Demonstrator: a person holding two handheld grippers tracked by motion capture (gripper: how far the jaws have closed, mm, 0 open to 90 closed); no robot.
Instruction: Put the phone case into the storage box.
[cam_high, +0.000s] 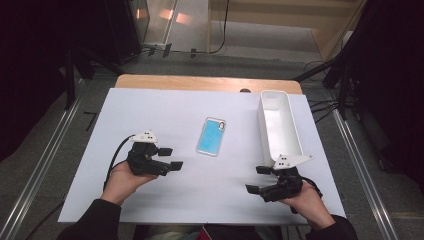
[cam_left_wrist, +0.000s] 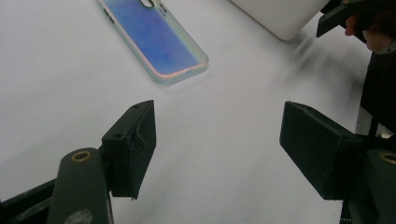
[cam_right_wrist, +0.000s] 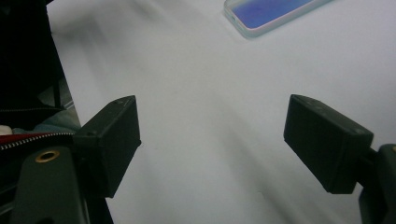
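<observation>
1. My left gripper (cam_high: 170, 157) has its jaws apart with nothing between them, over the white tabletop sheet (cam_high: 150, 110).
2. My right gripper (cam_high: 256, 179) is likewise spread wide and holding nothing.
3. The flat blue phone case with a pale translucent rim (cam_high: 211, 136) lies between them, farther out, beside the long white plastic bin (cam_high: 296, 142).

On the worktop (cam_high: 150, 200), the phone case (cam_high: 211, 136) lies mid-table, the bin (cam_high: 278, 125) to its right, left gripper (cam_high: 171, 158) and right gripper (cam_high: 257, 179) nearer the person.
</observation>
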